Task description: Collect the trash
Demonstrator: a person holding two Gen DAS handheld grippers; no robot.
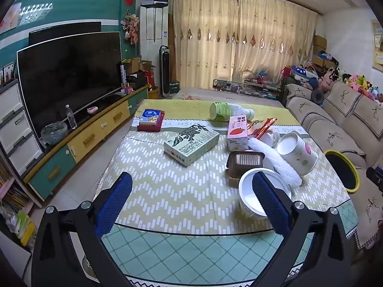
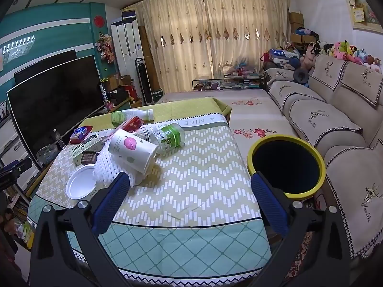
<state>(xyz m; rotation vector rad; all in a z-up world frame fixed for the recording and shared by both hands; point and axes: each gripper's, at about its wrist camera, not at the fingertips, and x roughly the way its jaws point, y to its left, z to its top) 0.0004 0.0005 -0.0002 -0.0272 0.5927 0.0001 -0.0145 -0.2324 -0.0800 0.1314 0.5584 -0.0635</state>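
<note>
Trash lies on the covered table [image 1: 167,191]: a white bowl [image 1: 249,198], a brown plastic tray [image 1: 244,161], white foam netting [image 1: 275,160], a tipped paper cup [image 1: 299,153], a green tea carton [image 1: 191,143], a pink milk carton [image 1: 237,130], a lying bottle [image 1: 227,111] and a red-blue box [image 1: 150,119]. My left gripper [image 1: 191,186] is open above the table's near part, its right finger over the bowl. My right gripper [image 2: 189,186] is open over the table [image 2: 191,179]; the cup [image 2: 134,150] and a green jar [image 2: 170,137] lie ahead left. A yellow-rimmed black bin [image 2: 286,165] stands to its right.
A beige sofa [image 2: 335,124] runs along the right, behind the bin. A TV [image 1: 69,76] on a low cabinet [image 1: 91,138] lines the left wall. A floral mat [image 2: 249,110] covers the floor beyond the table. The bin also shows in the left wrist view [image 1: 342,169].
</note>
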